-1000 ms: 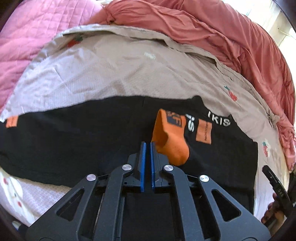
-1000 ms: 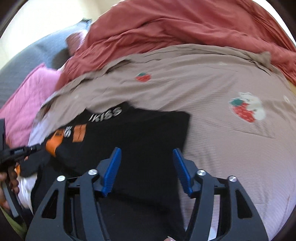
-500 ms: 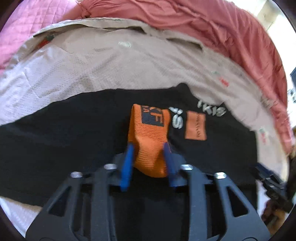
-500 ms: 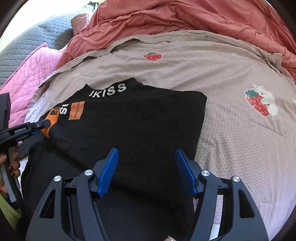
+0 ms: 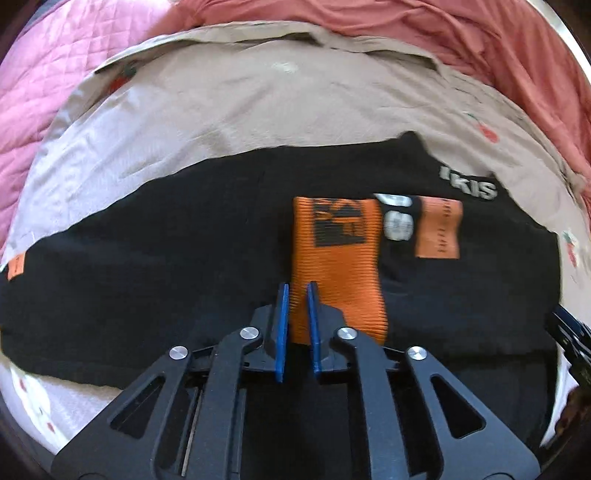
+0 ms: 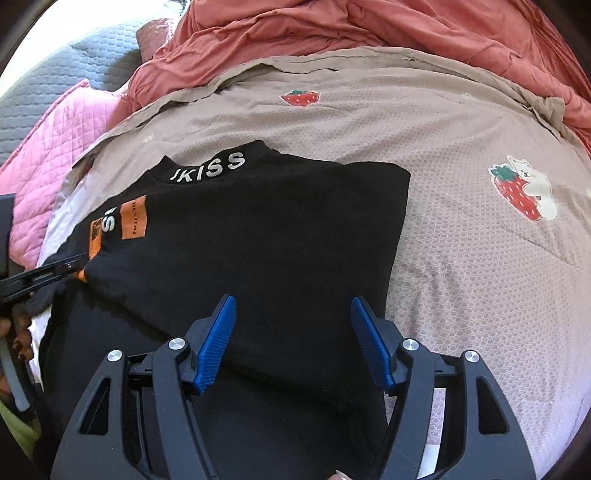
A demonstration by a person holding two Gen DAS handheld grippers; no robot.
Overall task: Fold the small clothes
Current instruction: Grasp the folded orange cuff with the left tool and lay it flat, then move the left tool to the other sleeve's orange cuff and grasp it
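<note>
Left hand-held gripper has jaws narrow, just opening, orange cuff edge between them at frame centre; black top lies half-folded on the beige bedspread. Lay the sleeve flat, straight. Right hand-held gripper wide, empty. Red duvet bunched along the top; path clear.

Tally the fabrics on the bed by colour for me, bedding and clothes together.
Black: 1, the shirt
Beige: 1, the strawberry-print sheet
Pink: 1, the quilted blanket
Red: 1, the rumpled duvet
Grey: 1, the quilted cover
Total: 5
</note>
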